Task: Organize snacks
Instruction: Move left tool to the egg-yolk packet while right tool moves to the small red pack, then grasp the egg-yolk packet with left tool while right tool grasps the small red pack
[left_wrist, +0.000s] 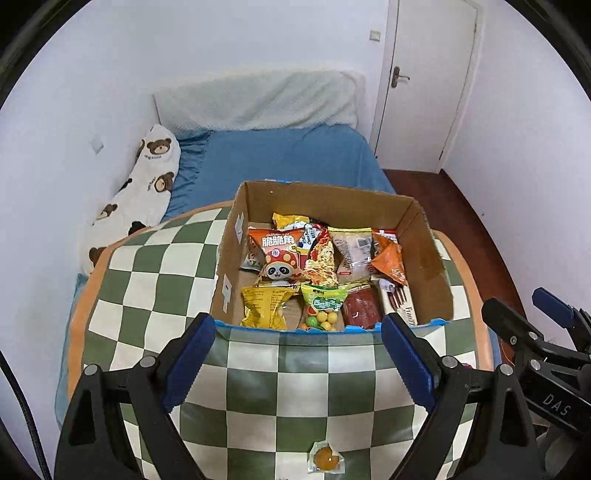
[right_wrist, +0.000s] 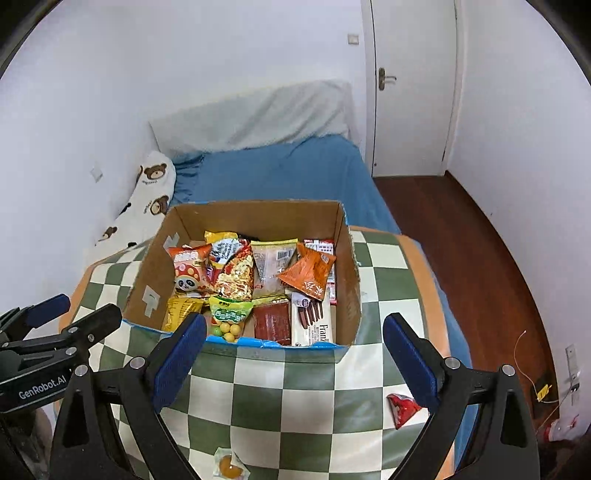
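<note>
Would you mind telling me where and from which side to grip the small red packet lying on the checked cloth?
Grip the red packet across its flat crimped edge, coming from above with the right gripper, which is open and nearest. The packet lies flat and alone on the cloth, right of the box, so nothing blocks a top approach.

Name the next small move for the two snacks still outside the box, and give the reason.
Probably lower the right gripper onto the red packet beside its right finger. Both grippers are open and empty, the cardboard box is nearly full, and only this packet and the small yellow snack lie loose on the checkered cloth.
</note>
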